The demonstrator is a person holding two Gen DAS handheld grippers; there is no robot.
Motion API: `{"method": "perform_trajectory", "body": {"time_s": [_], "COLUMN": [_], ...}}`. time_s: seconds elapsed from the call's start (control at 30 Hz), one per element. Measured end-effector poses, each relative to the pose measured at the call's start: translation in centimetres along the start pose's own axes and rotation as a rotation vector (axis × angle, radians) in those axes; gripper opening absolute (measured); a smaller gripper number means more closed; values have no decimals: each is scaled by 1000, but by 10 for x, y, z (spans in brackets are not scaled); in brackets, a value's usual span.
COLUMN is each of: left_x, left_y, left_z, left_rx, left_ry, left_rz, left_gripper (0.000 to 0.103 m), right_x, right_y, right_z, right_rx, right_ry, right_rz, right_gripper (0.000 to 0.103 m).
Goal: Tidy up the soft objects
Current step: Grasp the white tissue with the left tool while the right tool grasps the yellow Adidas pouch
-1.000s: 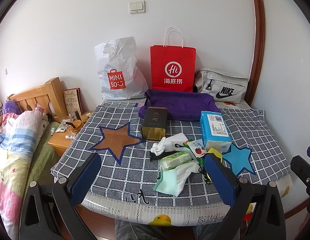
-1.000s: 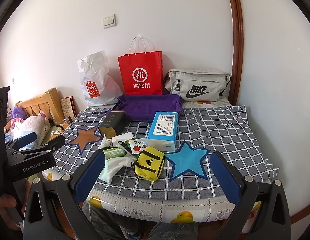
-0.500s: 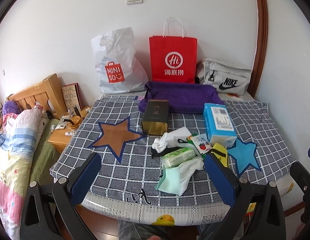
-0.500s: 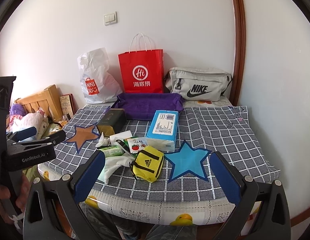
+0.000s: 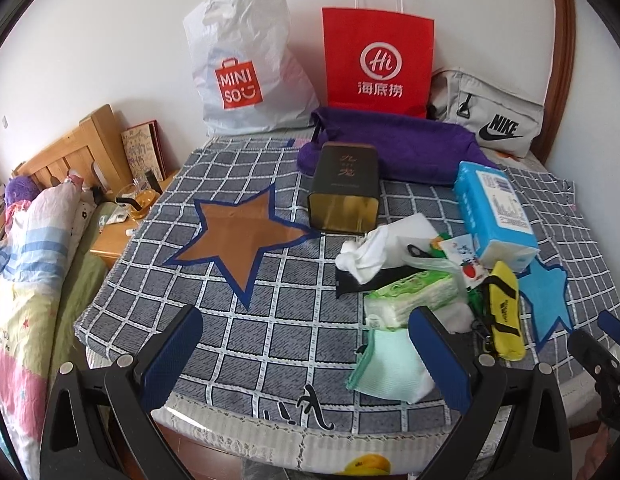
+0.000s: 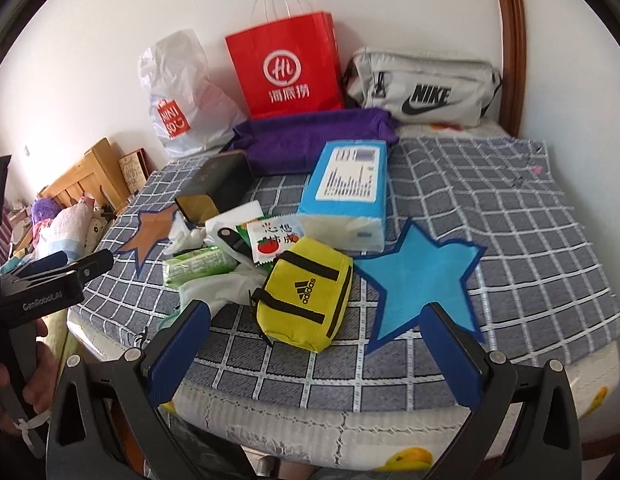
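Observation:
A pile of soft things lies on the checked bed cover (image 5: 270,340): a mint-green cloth (image 5: 384,364), a green tissue pack (image 5: 414,294), a white cloth (image 5: 364,254), a yellow Adidas pouch (image 6: 306,296) and a blue tissue pack (image 6: 348,192). A purple fabric tray (image 5: 394,142) sits behind them. My left gripper (image 5: 306,354) is open and empty, its right finger over the mint cloth's edge. My right gripper (image 6: 314,354) is open and empty, just in front of the yellow pouch.
A dark tin box (image 5: 344,186) lies near the pile. A Miniso bag (image 5: 242,68), a red paper bag (image 5: 378,60) and a grey Nike bag (image 5: 490,120) stand against the wall. A wooden nightstand (image 5: 126,224) and bed are left.
Both grippers have moved forward and lower toward the pile; the objects look larger and closer. Nothing on the bed has moved.

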State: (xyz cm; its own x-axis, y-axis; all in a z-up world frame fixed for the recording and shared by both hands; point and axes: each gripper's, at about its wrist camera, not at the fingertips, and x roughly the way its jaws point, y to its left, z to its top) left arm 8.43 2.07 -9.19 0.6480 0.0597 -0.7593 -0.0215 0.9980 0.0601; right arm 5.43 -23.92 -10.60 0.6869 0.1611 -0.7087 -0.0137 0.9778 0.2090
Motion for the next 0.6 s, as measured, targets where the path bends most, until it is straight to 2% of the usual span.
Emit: {"method": "perform_trajectory", "body": {"time_s": [0.3,0.43,0.5,0.6], "left_x": [45,56,59,62], "left_y": [15,17,19,19], "left_z": [-1,0,2,6], "left_rx": [9,33,40,54], "left_ry": [74,83,74,55], "left_rz": [-36,-51,-83,-88], "left_gripper": [103,103,103,103], "right_x": [67,93,103,116], "right_y": [-5,-3,-1,1], "right_z": [12,15,15,13], "right_rx": [80,106,104,120], "right_ry": [100,146,165,190], "right_rz": [55,66,53,59], "right_gripper": [102,102,102,99]}}
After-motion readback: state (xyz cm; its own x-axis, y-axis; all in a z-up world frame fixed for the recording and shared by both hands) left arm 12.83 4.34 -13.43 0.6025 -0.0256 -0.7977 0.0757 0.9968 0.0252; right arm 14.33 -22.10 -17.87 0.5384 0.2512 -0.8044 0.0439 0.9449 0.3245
